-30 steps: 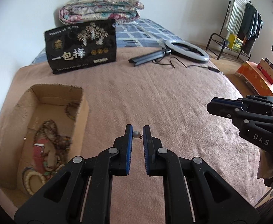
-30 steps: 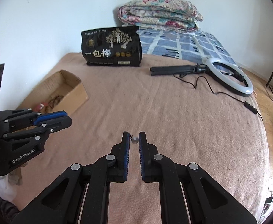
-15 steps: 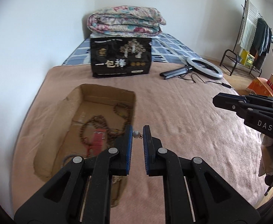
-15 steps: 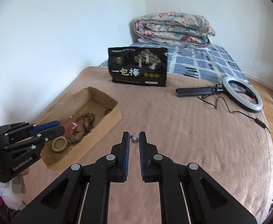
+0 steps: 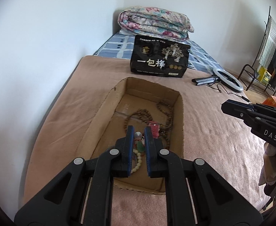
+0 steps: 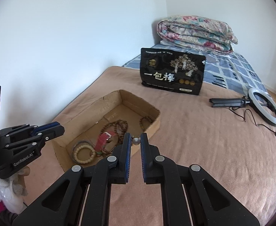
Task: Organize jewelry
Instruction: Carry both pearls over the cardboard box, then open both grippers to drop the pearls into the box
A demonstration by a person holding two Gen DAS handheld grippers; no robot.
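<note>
My left gripper (image 5: 138, 134) is shut on a small pearl earring (image 5: 138, 135) and holds it above the open cardboard box (image 5: 179, 113). The box holds brown bead necklaces (image 5: 168, 113), a red watch (image 5: 154, 128) and a pale bead bracelet (image 5: 138, 162). My right gripper (image 6: 136, 140) is shut on a second pearl earring (image 6: 136, 141), just above the box's near right wall (image 6: 154, 126). In the right wrist view the left gripper (image 6: 49, 130) hovers over the box's near end, beside the red watch (image 6: 104, 139) and the bead bracelet (image 6: 83, 151).
The box lies on a pink blanket (image 6: 213, 150) covering a bed by a white wall. A black snack bag (image 6: 172, 71) stands behind the box, with a folded floral quilt (image 6: 196, 32) beyond. A ring light with cable (image 6: 266, 107) lies at right. A clothes rack (image 5: 266, 56) stands far right.
Both grippers have moved left towards the box, each still holding its earring. The left gripper is now over the box's inside; the right one has reached the box's edge.
</note>
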